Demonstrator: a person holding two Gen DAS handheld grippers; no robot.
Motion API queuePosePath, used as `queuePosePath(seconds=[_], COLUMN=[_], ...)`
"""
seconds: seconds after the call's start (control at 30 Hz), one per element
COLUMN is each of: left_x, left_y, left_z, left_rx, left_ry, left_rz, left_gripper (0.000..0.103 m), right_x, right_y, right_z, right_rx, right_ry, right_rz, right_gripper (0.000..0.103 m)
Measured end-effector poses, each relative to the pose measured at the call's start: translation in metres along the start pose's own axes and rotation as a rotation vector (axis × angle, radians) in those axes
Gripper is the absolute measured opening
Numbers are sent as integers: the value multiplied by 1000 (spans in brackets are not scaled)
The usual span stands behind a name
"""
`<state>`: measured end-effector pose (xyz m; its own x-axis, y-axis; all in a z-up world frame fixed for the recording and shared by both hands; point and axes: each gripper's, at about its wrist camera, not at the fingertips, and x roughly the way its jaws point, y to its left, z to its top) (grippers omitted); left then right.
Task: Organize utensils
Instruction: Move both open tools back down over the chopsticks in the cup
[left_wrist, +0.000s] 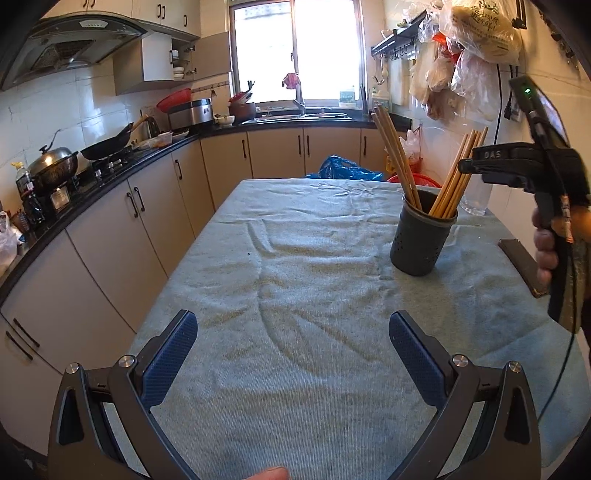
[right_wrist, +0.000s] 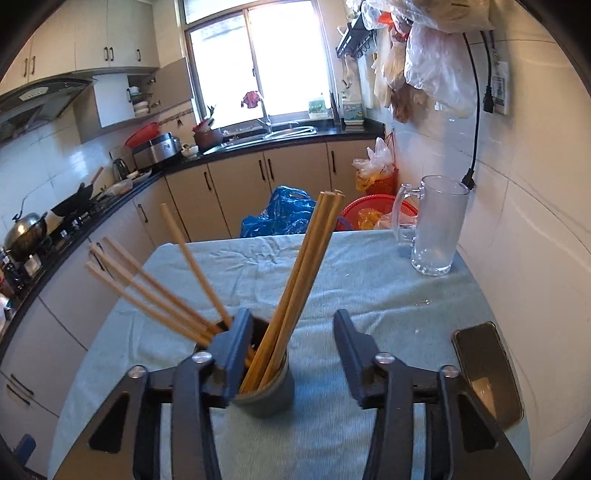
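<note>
both our grippers are spread and empty: left gripper (left_wrist: 293, 354) low over the cloth (left_wrist: 295, 258), right gripper (right_wrist: 291, 354) above the holder (left_wrist: 421, 240) with chopsticks (right_wrist: 295, 280). risk: our right finger clips the splayed sticks, tipping the holder.

Sunlit window (left_wrist: 295, 51), beige cabinets (left_wrist: 273, 155)

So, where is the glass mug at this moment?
In the right wrist view, the glass mug stands upright at the far right corner of the table, near the tiled wall, beyond the chopstick holder.
</note>
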<state>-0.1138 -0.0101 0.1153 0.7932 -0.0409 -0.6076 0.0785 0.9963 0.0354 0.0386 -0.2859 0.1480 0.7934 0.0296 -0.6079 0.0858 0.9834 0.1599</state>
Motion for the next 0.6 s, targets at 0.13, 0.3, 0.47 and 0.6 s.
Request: queuePosePath(seconds=[0.13, 0.3, 0.47, 0.6], left_x=[4, 9, 16, 29], left_y=[8, 12, -1, -15], left_z=[13, 43, 79, 106], left_rx=[-44, -88, -69, -33], left_ry=[4, -19, -86, -133], left_rz=[-54, -137, -159, -170], left_gripper=[103, 103, 103, 96], right_x=[14, 21, 20, 18], right_y=[-4, -10, -11, -8], right_z=[9, 15, 16, 15], right_rx=[12, 20, 26, -1], right_ry=[14, 22, 23, 17], right_rz=[-19, -3, 34, 46], right_gripper=[35, 12, 11, 11])
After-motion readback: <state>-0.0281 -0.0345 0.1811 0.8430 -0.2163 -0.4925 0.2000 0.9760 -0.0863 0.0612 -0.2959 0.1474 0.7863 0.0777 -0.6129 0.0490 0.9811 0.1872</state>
